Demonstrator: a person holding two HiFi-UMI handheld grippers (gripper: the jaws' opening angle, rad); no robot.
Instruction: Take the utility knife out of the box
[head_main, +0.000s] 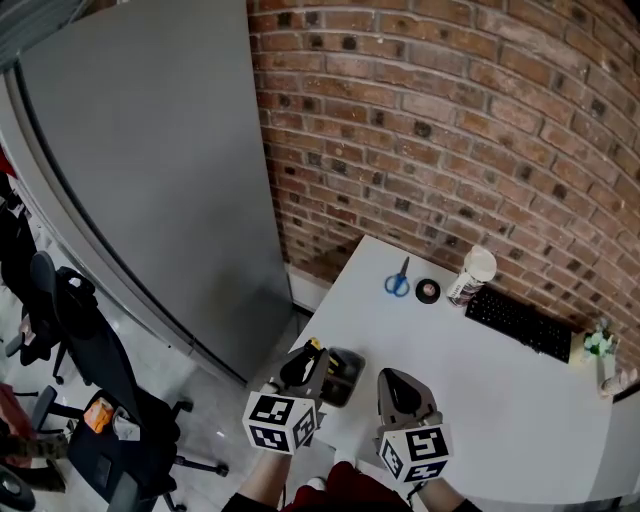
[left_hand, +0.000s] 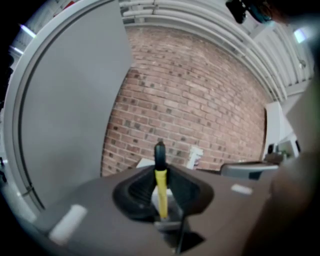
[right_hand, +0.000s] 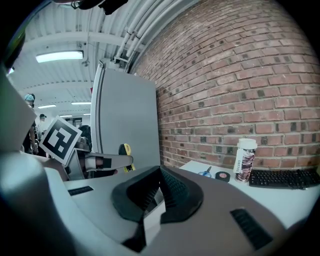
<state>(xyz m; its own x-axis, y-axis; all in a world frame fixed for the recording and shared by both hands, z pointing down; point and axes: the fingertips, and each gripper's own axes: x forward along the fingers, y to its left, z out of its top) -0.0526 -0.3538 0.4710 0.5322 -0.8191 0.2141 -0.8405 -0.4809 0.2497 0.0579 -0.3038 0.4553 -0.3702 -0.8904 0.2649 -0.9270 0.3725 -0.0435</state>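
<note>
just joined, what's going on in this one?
A person is working with two handheld grippers at a white table. The left gripper is clamped on the yellow and black utility knife and holds it in the air beside the dark box at the table's near edge. The right gripper is shut and empty.

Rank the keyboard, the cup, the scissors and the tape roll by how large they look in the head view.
1. keyboard
2. cup
3. scissors
4. tape roll
The scissors and the tape roll look nearly alike, so their order is unsure.
</note>
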